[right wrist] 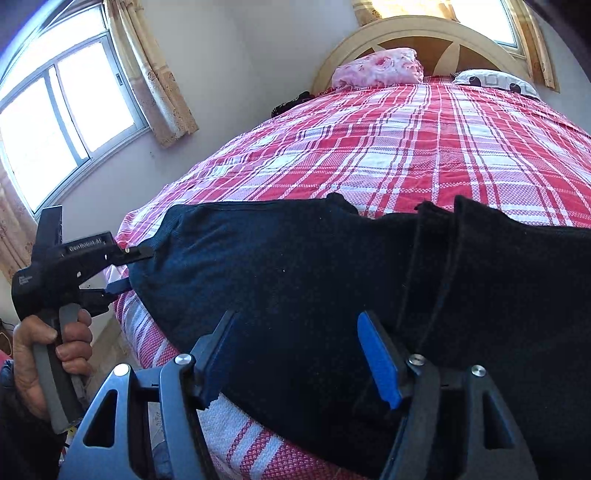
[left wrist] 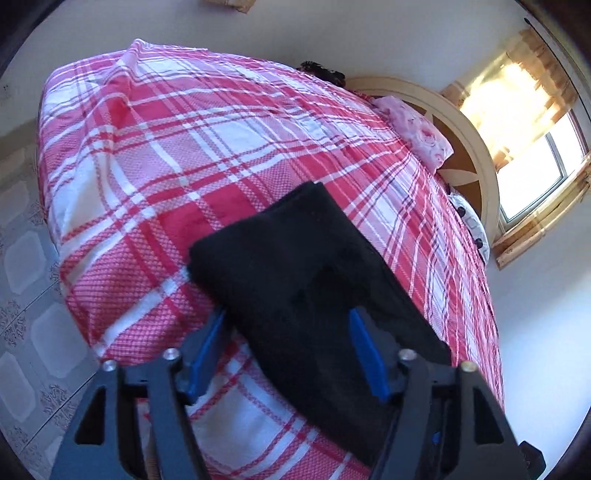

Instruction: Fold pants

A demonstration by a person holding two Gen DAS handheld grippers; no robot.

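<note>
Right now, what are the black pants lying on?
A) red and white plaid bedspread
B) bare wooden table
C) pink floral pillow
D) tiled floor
A: the pants lie across the near edge of the red and white plaid bedspread, while the pink floral pillow sits far off by the headboard, and both the left gripper and right gripper stand open around the cloth.

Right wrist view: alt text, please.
Dark pants lie across the near edge of a red plaid bed, between the open right claw. At left, a hand holds the left claw at the fabric's end.
</note>
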